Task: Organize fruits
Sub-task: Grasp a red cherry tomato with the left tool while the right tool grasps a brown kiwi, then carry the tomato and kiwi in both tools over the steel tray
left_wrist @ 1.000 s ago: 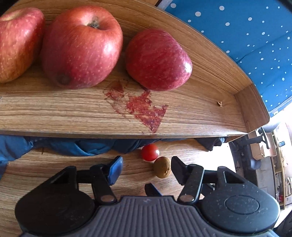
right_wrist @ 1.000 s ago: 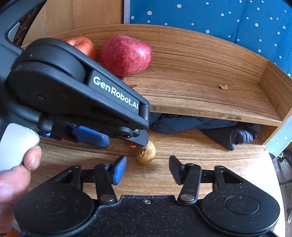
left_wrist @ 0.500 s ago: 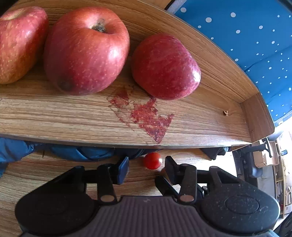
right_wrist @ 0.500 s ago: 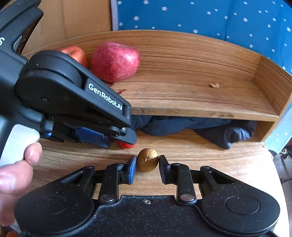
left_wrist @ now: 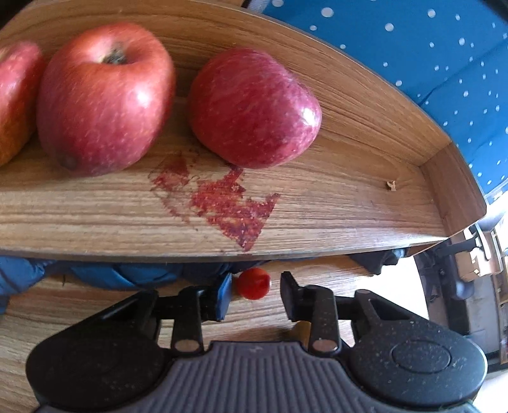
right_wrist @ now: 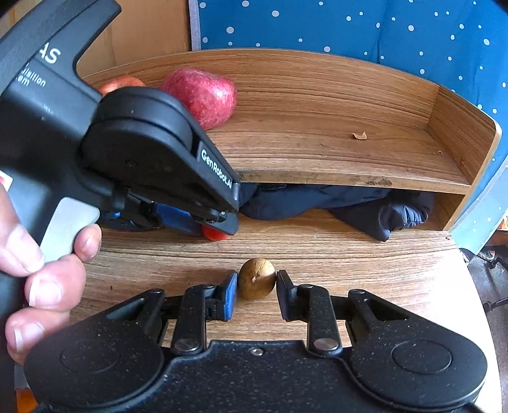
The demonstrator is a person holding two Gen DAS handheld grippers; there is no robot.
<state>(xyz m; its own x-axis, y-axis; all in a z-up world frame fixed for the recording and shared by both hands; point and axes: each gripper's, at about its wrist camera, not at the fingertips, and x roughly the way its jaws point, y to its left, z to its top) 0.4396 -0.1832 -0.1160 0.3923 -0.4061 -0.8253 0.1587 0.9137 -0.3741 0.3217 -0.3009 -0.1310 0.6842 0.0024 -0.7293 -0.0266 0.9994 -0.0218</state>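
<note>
A cherry tomato (left_wrist: 254,283) lies on the wooden table between the fingertips of my left gripper (left_wrist: 255,295). Its jaws are closing; a small gap still shows on the tomato's right side. In the right wrist view the left gripper (right_wrist: 219,222) hangs over that tomato (right_wrist: 216,234). My right gripper (right_wrist: 256,294) is shut on a small brown fruit (right_wrist: 256,279), with both pads against it. Three red apples (left_wrist: 104,98) (left_wrist: 254,108) (left_wrist: 16,95) sit on the raised wooden shelf (left_wrist: 349,206) behind.
A red stain (left_wrist: 228,203) marks the shelf in front of the apples. Dark blue cloth (right_wrist: 349,203) is stuffed under the shelf. Blue dotted fabric (right_wrist: 349,25) hangs behind. A person's hand (right_wrist: 41,279) grips the left tool. The table ends at the right (right_wrist: 470,286).
The left jaws have narrowed around the cherry tomato. The right jaws have shut on the brown fruit, which now sits apart from the tomato.
</note>
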